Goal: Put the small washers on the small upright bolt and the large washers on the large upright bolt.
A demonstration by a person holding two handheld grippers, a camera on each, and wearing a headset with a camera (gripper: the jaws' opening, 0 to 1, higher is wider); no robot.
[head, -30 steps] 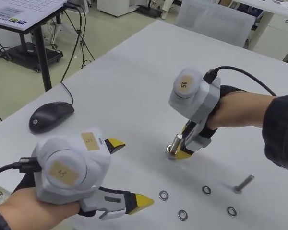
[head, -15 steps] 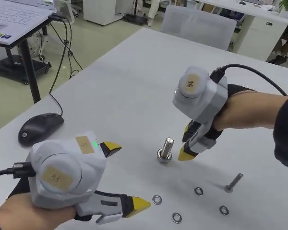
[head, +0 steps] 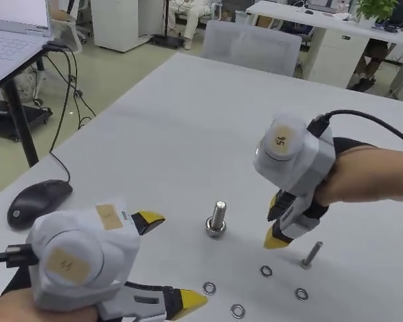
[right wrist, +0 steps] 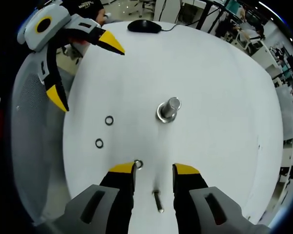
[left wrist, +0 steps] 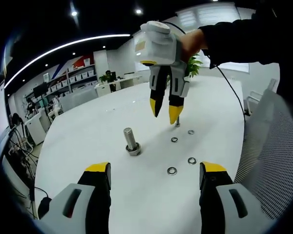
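Note:
The large bolt (head: 215, 220) (left wrist: 131, 142) (right wrist: 168, 109) stands upright on its head in the middle of the white table (head: 188, 127). A small bolt (head: 311, 255) (right wrist: 157, 201) sits to its right, and I cannot tell whether it stands straight. Several washers lie flat in front, among them one (head: 266, 271), another (head: 301, 294) and a third (head: 209, 288). My right gripper (head: 275, 225) (right wrist: 154, 168) (left wrist: 164, 111) hovers open and holds nothing, between the two bolts, tips down near the small bolt. My left gripper (head: 171, 258) (left wrist: 155, 167) (right wrist: 85, 72) is wide open at the near left.
A black mouse (head: 37, 201) (right wrist: 144, 27) lies near the table's left edge. A laptop (head: 13, 27) sits on a side stand with cables hanging. A grey chair (head: 252, 47) stands at the far end. The person's sleeve (head: 389, 188) reaches in from the right.
My right gripper was at the large bolt's base a second ago. It has since come off the bolt and moved right toward the small bolt. The large bolt stays upright. The head camera shifted.

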